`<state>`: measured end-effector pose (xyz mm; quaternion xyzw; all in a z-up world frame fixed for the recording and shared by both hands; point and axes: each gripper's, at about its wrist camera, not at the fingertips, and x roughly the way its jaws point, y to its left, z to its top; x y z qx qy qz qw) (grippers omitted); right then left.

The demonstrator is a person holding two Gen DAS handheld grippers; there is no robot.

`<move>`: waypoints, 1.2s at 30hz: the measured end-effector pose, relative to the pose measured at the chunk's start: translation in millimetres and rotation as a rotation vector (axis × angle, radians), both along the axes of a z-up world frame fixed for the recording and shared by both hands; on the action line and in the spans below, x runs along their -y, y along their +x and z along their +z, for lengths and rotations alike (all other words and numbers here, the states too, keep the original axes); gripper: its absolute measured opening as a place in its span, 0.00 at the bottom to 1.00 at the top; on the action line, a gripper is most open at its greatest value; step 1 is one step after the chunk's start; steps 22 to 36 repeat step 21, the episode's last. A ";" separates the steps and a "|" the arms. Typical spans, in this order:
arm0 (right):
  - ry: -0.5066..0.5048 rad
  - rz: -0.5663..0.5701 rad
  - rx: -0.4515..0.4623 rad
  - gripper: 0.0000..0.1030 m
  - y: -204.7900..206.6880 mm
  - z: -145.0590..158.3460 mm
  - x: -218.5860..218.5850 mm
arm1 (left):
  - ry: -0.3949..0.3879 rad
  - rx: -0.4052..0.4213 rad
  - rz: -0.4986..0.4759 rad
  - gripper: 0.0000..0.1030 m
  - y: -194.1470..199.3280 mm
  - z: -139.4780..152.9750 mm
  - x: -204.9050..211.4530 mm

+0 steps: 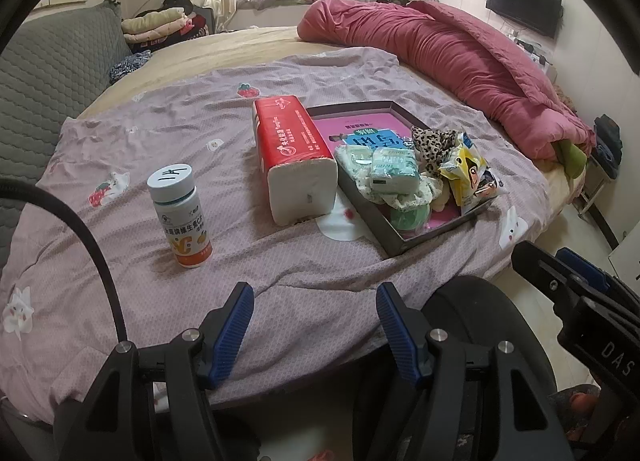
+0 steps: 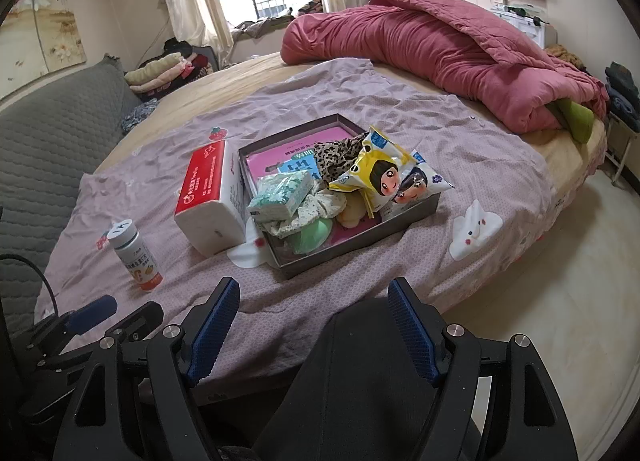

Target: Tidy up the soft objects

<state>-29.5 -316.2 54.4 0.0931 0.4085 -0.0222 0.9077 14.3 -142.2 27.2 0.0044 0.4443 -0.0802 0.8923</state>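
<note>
Left wrist view: left gripper (image 1: 314, 321) spread, empty, over the sheet (image 1: 240, 261). Tissue pack (image 1: 294, 159), red wrap, print too small to read, long axis running away from camera, just left of the box (image 1: 400, 239). Bottle (image 1: 182, 217) upright, label partly legible. Right wrist view: right gripper (image 2: 316, 325) spread, empty. Box (image 2: 360, 237) holds small tissue packet (image 2: 282, 193), leopard cloth (image 2: 334, 159), snack bags (image 2: 376, 175); items beneath hidden.

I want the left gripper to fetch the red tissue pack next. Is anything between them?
Nothing visible. The left gripper hangs open over bare bedspread; the red tissue pack lies ahead, with the vitamin bottle off to the left.
</note>
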 end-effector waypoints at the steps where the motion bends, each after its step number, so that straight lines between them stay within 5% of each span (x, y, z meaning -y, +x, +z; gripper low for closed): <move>1: 0.000 0.000 0.000 0.75 0.0 -0.3 -0.1 | 0.000 -0.001 0.000 0.61 -0.1 -0.3 -0.4; 36: -0.033 0.044 0.021 0.75 1.3 -0.4 -10.2 | -0.029 -0.024 0.004 0.61 -0.6 -9.3 -9.5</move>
